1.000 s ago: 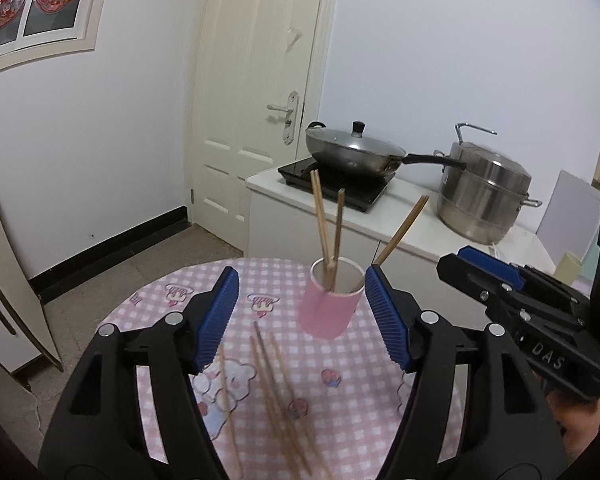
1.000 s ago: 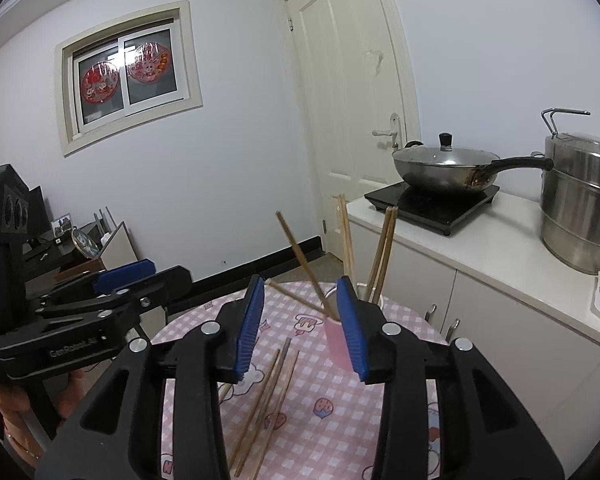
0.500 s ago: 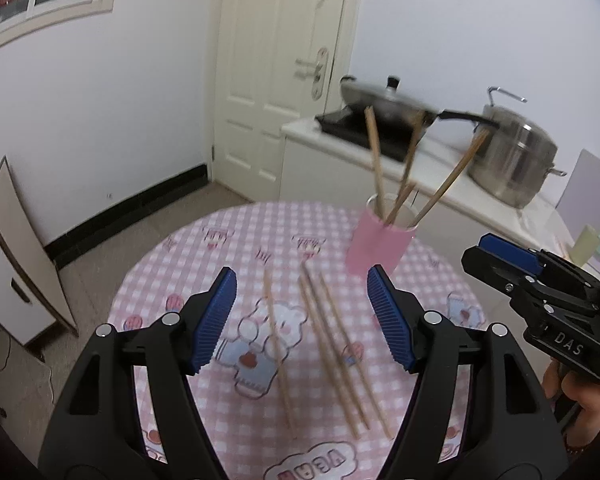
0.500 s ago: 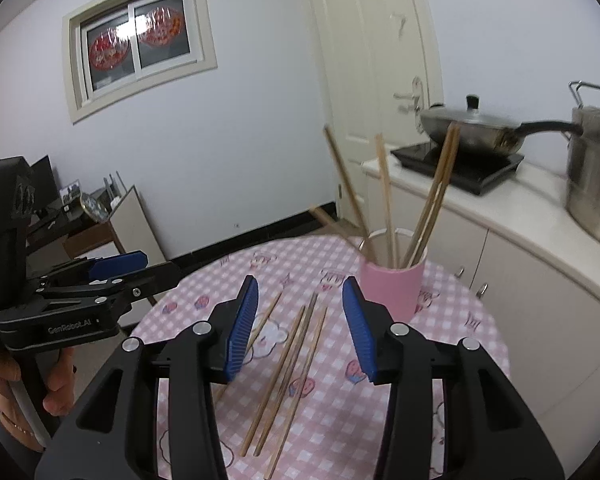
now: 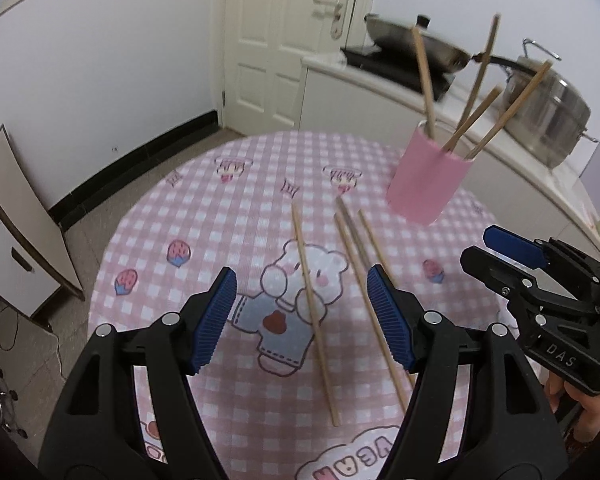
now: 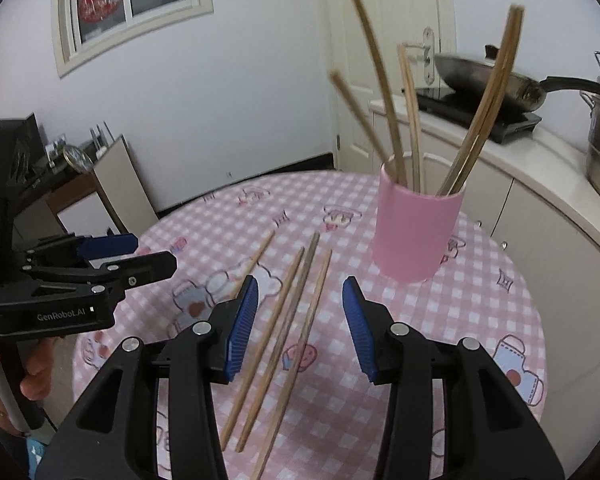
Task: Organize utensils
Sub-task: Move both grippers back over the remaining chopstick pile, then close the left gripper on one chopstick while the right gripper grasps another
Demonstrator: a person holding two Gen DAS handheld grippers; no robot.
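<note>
we have lowered both grippers toward the table [image 5: 204,184]. left gripper [image 5: 302,314] and right gripper [image 6: 300,322] hang open, empty, over four chopsticks [image 6: 288,312] mid-table; cup [image 6: 416,232] near far edge. pickup comes next.

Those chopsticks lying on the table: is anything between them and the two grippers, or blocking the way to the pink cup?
Nothing visible does. The loose chopsticks lie bare on the tablecloth below the open right gripper and left gripper. The pink cup stands just beyond them, though chopsticks already in it crowd its mouth.
</note>
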